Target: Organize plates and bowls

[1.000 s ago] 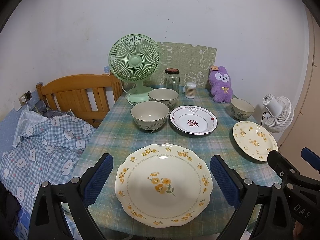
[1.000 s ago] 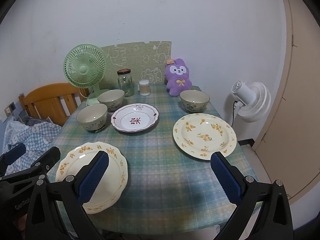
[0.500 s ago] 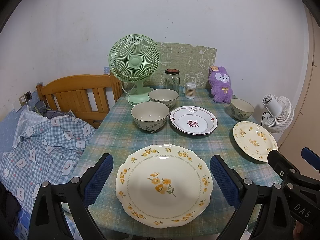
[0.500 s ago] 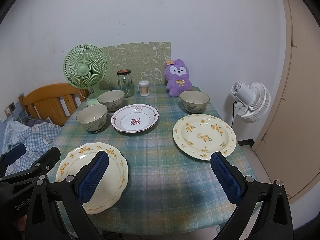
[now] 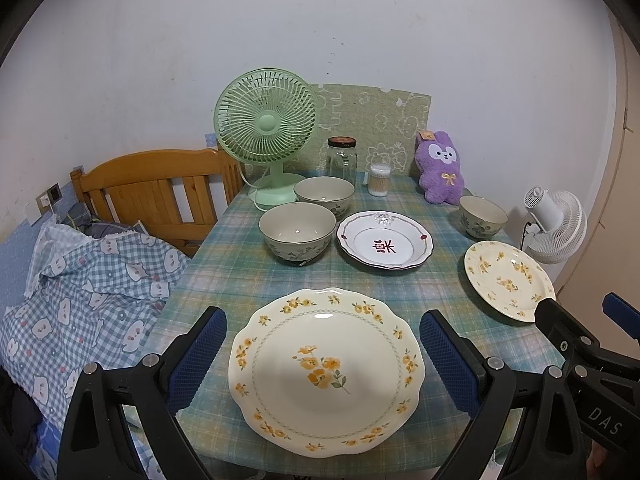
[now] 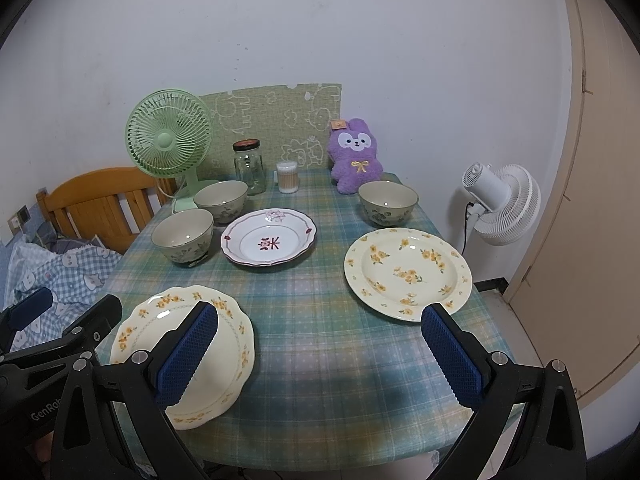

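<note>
**Left wrist view: plate handling before first pickup**

Left gripper [image 5: 322, 354] and right gripper [image 6: 318, 354] gape wide, empty. Scalloped cream ceramic plate with yellow flowers [image 5: 325, 370] lies at the table's [image 6: 320, 344] near left edge: rigid, glazed, slippery, fragile. Grip its rim.

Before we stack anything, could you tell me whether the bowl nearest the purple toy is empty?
Empty: the right wrist view shows the bowl with only its bare, pale inside.
</note>
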